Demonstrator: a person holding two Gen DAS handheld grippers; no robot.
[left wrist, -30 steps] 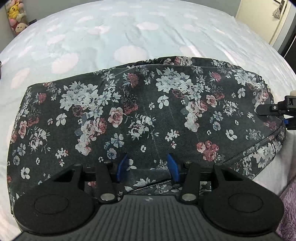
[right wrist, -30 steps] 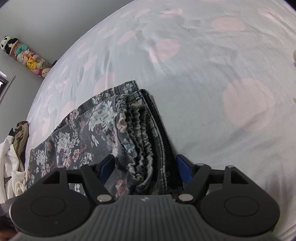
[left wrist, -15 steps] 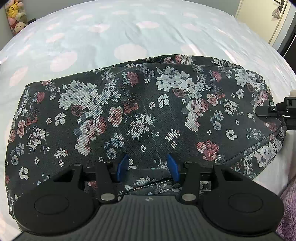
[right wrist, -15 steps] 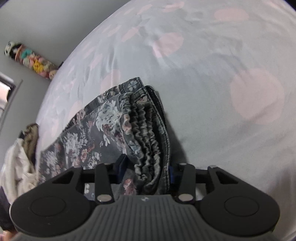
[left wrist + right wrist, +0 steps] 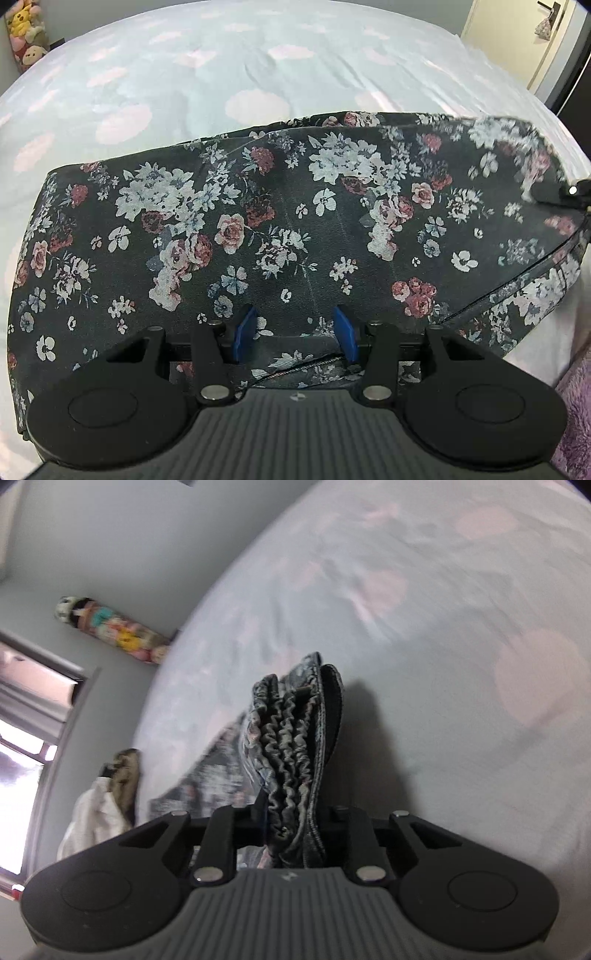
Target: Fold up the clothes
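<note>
- Floral garment spread flat on the bed, right under and in front of the left tool.
- Left tool part open, blue pads on each side of a fabric edge, not pinching it yet. Needs a firm squeeze before any lifting.
- Right tool closing on the bunched stretchy waistband, with the thick stack of layers squeezed between the jaws and sticking up ahead of the tool.
- Best to catch every layer of the waistband, so none slips out and flops down.
- Best to lift both ends together and at the same height, so the cloth stays smooth and does not twist.
- Good to carry the held end over the flat part in front of the left tool, then line up the edges before letting go.
- Slow moves, probably, since the cloth is soft and floppy.
- Pile of other clothes off to the left of the right tool, well apart, so nothing in the way.
</note>
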